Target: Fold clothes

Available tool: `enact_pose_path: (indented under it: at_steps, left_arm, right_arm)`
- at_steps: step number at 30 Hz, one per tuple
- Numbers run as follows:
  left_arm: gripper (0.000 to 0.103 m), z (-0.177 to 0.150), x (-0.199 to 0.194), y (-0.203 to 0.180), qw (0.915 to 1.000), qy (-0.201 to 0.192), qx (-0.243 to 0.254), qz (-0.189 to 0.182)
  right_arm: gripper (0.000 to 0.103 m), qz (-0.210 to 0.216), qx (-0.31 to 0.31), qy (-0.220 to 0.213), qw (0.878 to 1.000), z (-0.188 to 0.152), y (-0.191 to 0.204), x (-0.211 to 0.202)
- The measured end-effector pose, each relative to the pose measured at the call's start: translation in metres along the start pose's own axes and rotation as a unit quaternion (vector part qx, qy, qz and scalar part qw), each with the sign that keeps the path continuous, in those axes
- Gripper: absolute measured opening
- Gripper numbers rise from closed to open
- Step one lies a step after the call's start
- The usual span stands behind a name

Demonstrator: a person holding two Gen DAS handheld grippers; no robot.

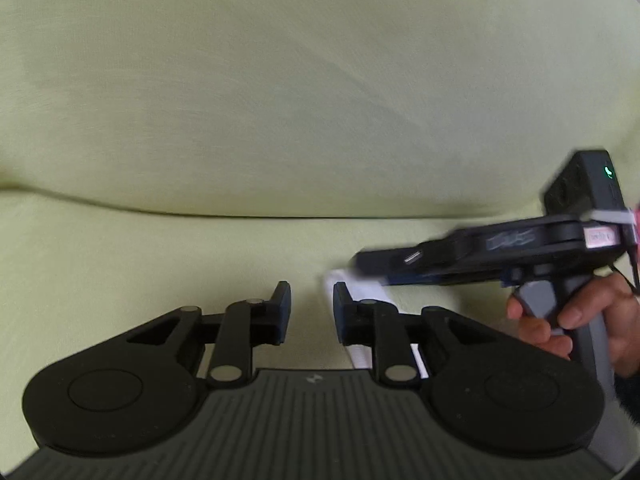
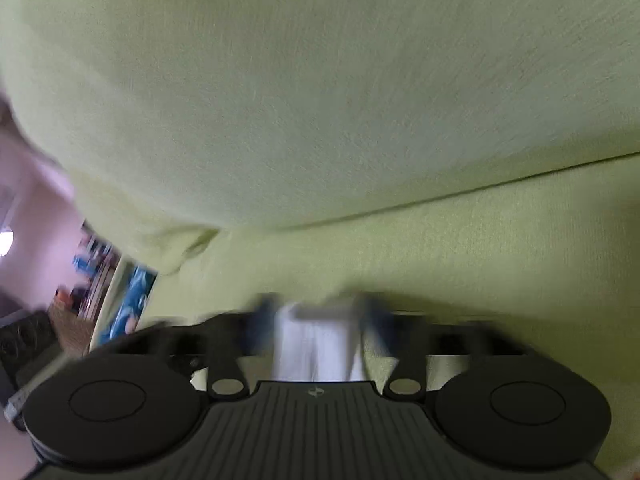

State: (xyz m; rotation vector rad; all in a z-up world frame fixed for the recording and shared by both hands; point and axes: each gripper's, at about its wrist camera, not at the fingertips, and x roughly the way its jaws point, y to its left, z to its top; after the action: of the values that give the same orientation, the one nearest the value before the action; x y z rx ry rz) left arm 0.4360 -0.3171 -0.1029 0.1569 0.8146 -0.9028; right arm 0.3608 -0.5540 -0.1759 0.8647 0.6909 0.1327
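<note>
I have the white garment (image 2: 320, 344) lying on the green sofa (image 1: 280, 100). My right gripper (image 2: 320, 320) straddles it, jaws apart, no grip. My left gripper (image 1: 311, 308) stands slightly open, empty. Judged step: releasing a fold. Next: regrasp an edge.

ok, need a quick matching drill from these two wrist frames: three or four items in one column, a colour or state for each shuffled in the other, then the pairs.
Column A
1. sofa
2. folded cloth
3. left gripper
4. hand

Column B
a. white, lying on the seat
b. wrapped round a grey handle
c. light green
d. fingers slightly apart, nothing between them

Pairs: 1-c, 2-a, 3-d, 4-b

The hand is the one carrying the right gripper, whose fingers stand either side of the cloth; blur hides any contact.
</note>
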Motion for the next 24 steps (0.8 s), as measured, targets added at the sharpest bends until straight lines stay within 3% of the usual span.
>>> enact_pose_path:
  at_steps: [1,5,7,9,11,14,16,18,22,23,24]
  left_arm:
    - [0.017,-0.002,-0.007,-0.007,1.0000,-0.004,0.005,-0.002]
    - [0.018,-0.014,-0.025,-0.050,0.9975,-0.004,0.045,-0.054]
    - [0.018,-0.022,-0.019,-0.075,0.9950,0.016,0.066,-0.073]
    - [0.018,-0.028,-0.013,-0.095,0.9909,0.038,0.073,-0.107]
    - [0.018,-0.031,-0.006,-0.112,0.9861,0.049,0.069,-0.143]
    - [0.019,-0.032,0.010,-0.134,0.9806,0.067,0.054,-0.176]
    - [0.019,-0.034,0.016,-0.140,0.9789,0.079,0.045,-0.183]
    - [0.019,-0.041,0.020,-0.146,0.9782,0.086,0.043,-0.184]
    - [0.019,-0.054,0.005,-0.141,0.9813,0.082,0.040,-0.169]
    - [0.019,-0.056,-0.003,-0.135,0.9823,0.080,0.033,-0.166]
    - [0.019,-0.057,-0.008,-0.129,0.9834,0.077,0.025,-0.162]
  right_arm:
    - [0.093,-0.005,-0.003,-0.011,1.000,0.005,-0.001,-0.009]
    - [0.092,-0.003,0.007,-0.017,1.000,0.015,-0.011,-0.055]
    - [0.086,0.008,0.020,-0.035,0.999,0.016,-0.025,-0.090]
    - [0.068,0.014,0.033,-0.058,0.998,0.013,-0.043,-0.128]
    - [0.059,0.013,0.046,-0.084,0.995,0.004,-0.063,-0.167]
    - [0.050,-0.024,0.081,-0.083,0.993,-0.019,-0.105,-0.199]
    - [0.044,-0.022,0.112,-0.077,0.990,-0.030,-0.131,-0.201]
    - [0.032,-0.004,0.139,-0.070,0.988,-0.039,-0.153,-0.198]
    - [0.015,0.033,0.126,-0.060,0.990,-0.034,-0.162,-0.180]
    - [0.006,0.038,0.123,-0.052,0.990,-0.032,-0.162,-0.173]
    - [0.005,0.042,0.119,-0.046,0.991,-0.031,-0.161,-0.167]
